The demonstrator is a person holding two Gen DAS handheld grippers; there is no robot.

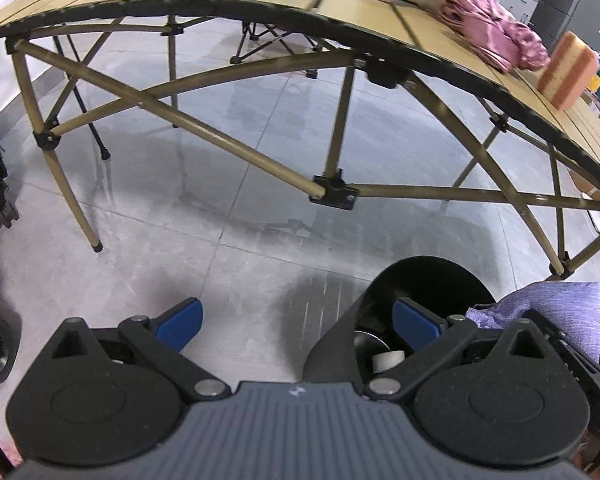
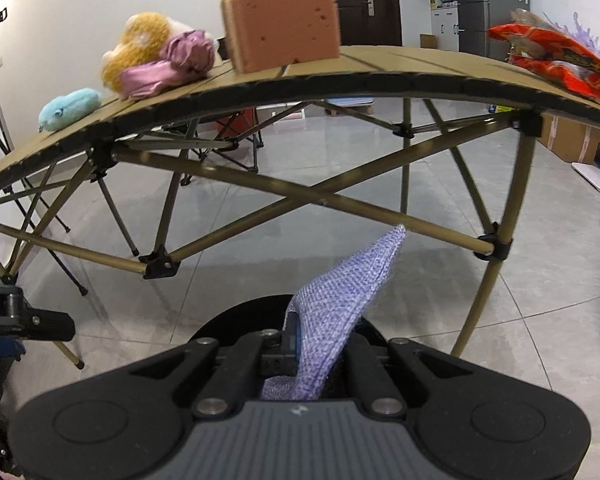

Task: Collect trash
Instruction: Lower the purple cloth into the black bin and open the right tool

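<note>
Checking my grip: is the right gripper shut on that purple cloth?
Shut: the right gripper pinches the purple woven cloth.

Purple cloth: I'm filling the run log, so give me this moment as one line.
right tongs: shut on purple cloth | over black bin | left tongs: open, empty

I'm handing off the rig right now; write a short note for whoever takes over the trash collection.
Right tool: shut on the purple cloth, held over the black bin on the floor.
Left tool: open, empty, beside the bin.
In the bin: a small white roll.
On the table: red snack wrapper, orange sponge, pink cloth, yellow plush, blue plush.
Left: release the cloth into the bin, then probably fetch the wrapper.
</note>
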